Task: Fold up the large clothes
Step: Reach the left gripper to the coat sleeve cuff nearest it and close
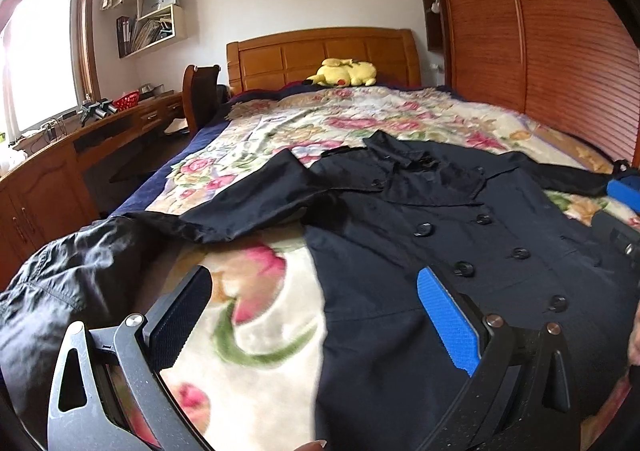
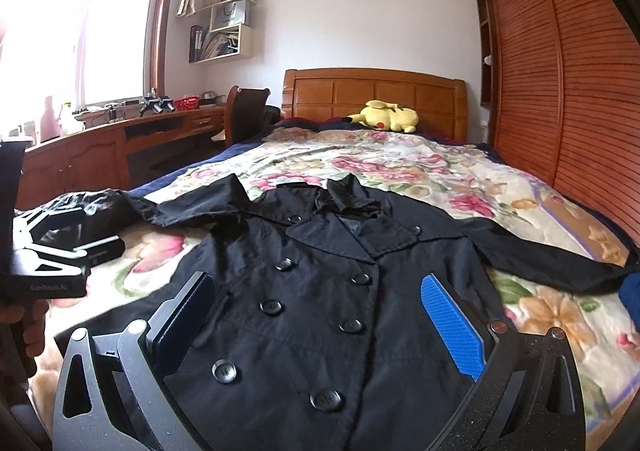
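A dark coat (image 2: 328, 291) lies spread on a floral blanket (image 2: 420, 167) covering a wooden bed (image 2: 374, 91).
Both the left gripper (image 1: 316, 303) and right gripper (image 2: 320, 307) hover wide open, empty; a desk (image 2: 100, 143) stands beside the window (image 2: 80, 31).

Both grippers look like the same build. The left gripper (image 1: 316, 315) has matte dark grey arms along the bottom of the frame, with teardrop cutouts and round silver pivot screws. Its left pad (image 1: 180, 319) is dark navy with a ribbed, saw-toothed edge; the other pad (image 1: 448, 323) is bright blue with a fine grid texture. The right gripper (image 2: 320, 319) has the same speckled black arms, silver screws, one navy pad and one blue. At the left edge of the right wrist view, the left gripper's black body carries small pale lettering, too blurred to read, with a bit of skin below it.
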The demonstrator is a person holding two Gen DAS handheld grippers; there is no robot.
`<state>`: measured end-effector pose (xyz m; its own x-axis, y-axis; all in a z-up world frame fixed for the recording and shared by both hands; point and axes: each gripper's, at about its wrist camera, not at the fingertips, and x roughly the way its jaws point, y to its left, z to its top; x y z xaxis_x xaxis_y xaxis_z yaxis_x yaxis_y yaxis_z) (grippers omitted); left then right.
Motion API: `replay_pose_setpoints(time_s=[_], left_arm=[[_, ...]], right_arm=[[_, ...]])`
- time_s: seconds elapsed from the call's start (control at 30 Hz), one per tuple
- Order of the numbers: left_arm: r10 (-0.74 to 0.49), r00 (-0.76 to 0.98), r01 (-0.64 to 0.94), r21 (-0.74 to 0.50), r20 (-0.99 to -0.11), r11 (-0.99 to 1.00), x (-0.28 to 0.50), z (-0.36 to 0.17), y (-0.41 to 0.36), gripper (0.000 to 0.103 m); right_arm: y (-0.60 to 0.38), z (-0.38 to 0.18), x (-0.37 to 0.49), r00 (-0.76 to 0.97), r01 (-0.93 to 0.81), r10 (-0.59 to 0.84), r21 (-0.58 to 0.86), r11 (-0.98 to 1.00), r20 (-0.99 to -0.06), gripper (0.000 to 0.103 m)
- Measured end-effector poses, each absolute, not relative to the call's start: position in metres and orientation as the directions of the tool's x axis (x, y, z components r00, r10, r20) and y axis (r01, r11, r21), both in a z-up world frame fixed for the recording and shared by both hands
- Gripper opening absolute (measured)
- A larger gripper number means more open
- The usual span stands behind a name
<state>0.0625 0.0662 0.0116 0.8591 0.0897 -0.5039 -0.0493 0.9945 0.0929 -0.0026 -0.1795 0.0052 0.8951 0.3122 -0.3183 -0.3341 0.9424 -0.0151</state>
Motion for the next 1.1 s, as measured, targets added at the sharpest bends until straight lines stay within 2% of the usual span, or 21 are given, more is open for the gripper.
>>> replay_pose_setpoints(time_s=[0.53, 0.77, 0.93, 1.1], left_arm=[[0.143, 0.767, -0.063, 0.148, -0.626, 0.987, 0.141, -0.022, 0.128, 0.103], [0.154, 0.715, -0.059, 0.161, -0.682, 0.985, 0.182, -0.042, 0.147, 0.100], [0.251, 0.674, -0.090, 0.260, -0.695, 0.961, 0.207, -0.051, 0.151, 0.081], [0.287, 0.642, -0.095, 0.298, -0.710, 0.950, 0.226, -0.057, 0.157, 0.074]], right_arm=[[-0.128, 0.013, 0.069, 0.848, -0.429, 0.378, -0.060, 0.902, -0.372, 0.103], [-0.125, 0.008, 0.092, 0.812, -0.475, 0.410, -0.064, 0.878, -0.415, 0.103], [-0.132, 0.007, 0.097, 0.805, -0.479, 0.409, -0.062, 0.876, -0.430, 0.103], [-0.127, 0.008, 0.098, 0.809, -0.473, 0.404, -0.064, 0.879, -0.428, 0.103]])
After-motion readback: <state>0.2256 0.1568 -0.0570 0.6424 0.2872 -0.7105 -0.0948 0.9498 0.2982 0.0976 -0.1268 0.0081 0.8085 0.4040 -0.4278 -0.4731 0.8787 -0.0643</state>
